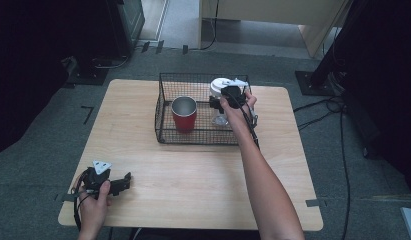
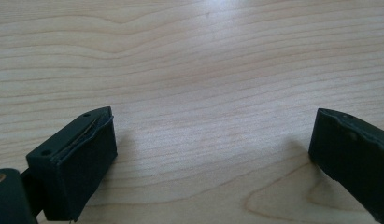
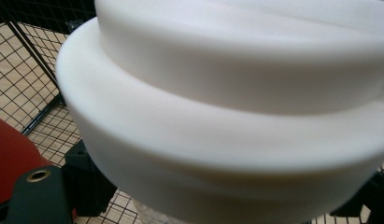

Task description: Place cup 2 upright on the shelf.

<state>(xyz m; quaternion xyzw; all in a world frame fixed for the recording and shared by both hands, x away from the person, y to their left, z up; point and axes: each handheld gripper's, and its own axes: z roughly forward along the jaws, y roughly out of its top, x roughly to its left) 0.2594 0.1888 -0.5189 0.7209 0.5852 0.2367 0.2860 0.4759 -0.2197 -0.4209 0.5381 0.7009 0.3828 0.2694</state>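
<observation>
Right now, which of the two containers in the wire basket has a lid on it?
The clear jar with the white lid, at the right gripper. The red cup beside it stands open, showing its metal inside.

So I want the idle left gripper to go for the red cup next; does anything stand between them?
Yes. The wire basket's near wall stands between the left gripper and the red cup inside; bare table lies before it. Going in over the basket's open top looks likely to work.

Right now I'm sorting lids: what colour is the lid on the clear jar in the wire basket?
White lid; right gripper view shows it best.
</observation>
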